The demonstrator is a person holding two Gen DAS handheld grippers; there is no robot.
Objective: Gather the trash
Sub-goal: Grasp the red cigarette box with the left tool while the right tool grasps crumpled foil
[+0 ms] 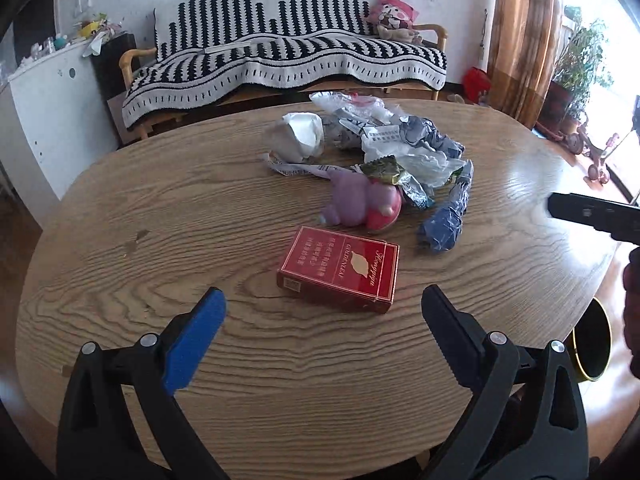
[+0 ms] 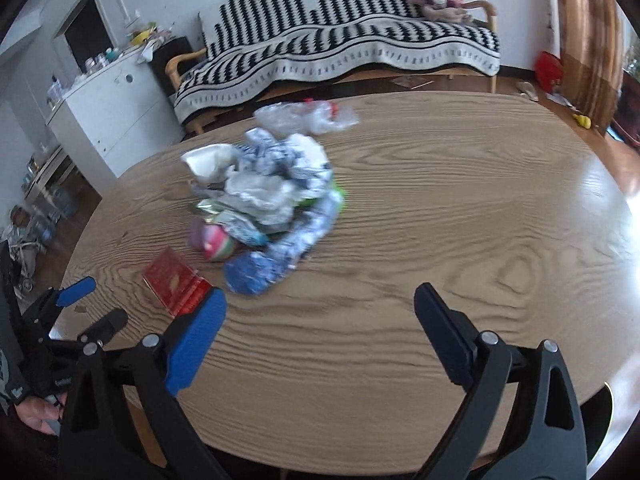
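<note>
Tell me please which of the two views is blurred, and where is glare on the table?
Right wrist view: motion-blurred, the red cigarette pack and trash pile smeared; glare on the table's far right edge. Left wrist view: sharp, pack lettering readable; milder window glare at right.

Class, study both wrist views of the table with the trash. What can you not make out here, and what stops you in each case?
- Black bin with gold rim: cut off by the table edge and left wrist view's border; contents hidden.
- Red cigarette pack: lettering blurred in the right wrist view.
- Wrapper pile: pieces overlap; count unclear.
- Pink and purple toy: far side hidden under wrappers.
</note>
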